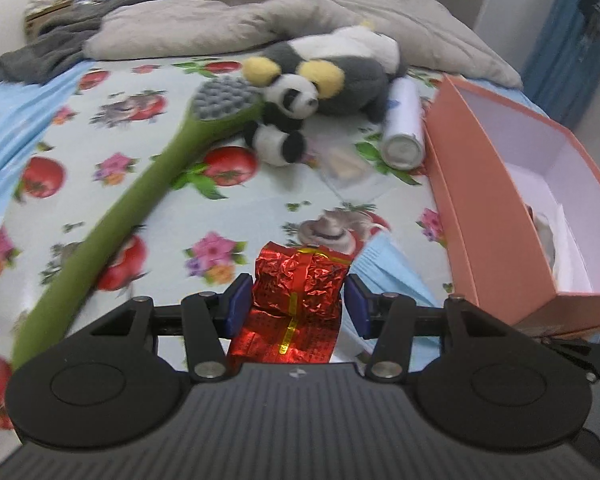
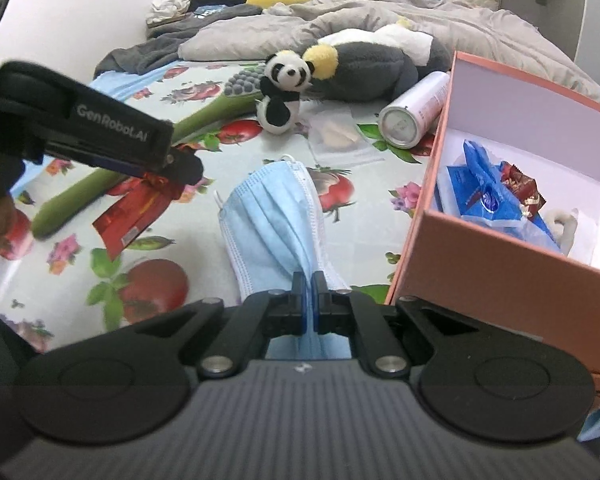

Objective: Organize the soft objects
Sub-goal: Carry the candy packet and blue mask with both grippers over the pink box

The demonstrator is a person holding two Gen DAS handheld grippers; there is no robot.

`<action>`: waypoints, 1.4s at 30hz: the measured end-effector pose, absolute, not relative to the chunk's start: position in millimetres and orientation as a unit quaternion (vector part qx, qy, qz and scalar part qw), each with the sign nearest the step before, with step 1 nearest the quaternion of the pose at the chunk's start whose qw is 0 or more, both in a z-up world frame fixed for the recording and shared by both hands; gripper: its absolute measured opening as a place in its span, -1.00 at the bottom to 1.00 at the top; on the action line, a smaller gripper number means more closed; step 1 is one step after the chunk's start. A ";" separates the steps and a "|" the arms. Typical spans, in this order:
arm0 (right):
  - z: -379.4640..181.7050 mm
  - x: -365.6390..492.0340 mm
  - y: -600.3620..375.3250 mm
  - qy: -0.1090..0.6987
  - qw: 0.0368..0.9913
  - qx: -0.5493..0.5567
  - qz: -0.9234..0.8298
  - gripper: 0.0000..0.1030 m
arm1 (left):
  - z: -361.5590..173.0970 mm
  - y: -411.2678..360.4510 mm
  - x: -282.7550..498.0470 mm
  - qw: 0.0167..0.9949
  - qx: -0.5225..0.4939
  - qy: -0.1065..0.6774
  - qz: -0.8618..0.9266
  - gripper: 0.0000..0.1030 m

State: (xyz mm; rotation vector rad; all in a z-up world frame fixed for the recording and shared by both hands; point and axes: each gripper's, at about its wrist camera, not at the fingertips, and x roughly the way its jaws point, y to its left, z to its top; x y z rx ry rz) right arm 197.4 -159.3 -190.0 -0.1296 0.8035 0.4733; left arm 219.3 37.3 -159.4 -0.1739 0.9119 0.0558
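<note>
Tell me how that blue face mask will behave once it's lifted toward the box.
The blue face mask, pinched at one edge by the right gripper, will probably hang limp; its pleats already bunch and fold. It looks thin and light, so it may sway or snag on the pink box.

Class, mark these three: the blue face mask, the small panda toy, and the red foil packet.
blue face mask [image 2: 272, 220], right wrist view, on its pleated middle.
small panda toy [image 2: 286, 70], right wrist view, on its face.
red foil packet [image 1: 300, 284], left wrist view, on its crinkled upper half.
</note>
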 end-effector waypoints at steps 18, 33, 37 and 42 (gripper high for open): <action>-91.4 180.9 -170.8 0.300 0.929 -0.016 0.215 -0.88 | -65.6 38.3 182.0 0.922 -0.129 0.365 0.011 0.09; -46.5 223.5 -243.3 0.253 0.961 0.001 0.113 -0.87 | -26.9 -40.9 257.4 0.936 -0.105 0.324 -0.095 0.10; -53.4 240.4 -267.9 0.266 0.961 0.013 0.082 -0.87 | -34.5 -76.7 286.3 0.928 -0.088 0.339 -0.127 0.10; -71.5 257.4 -295.9 0.289 0.956 0.022 0.051 -0.87 | -57.8 -108.2 315.7 0.908 -0.098 0.374 -0.159 0.10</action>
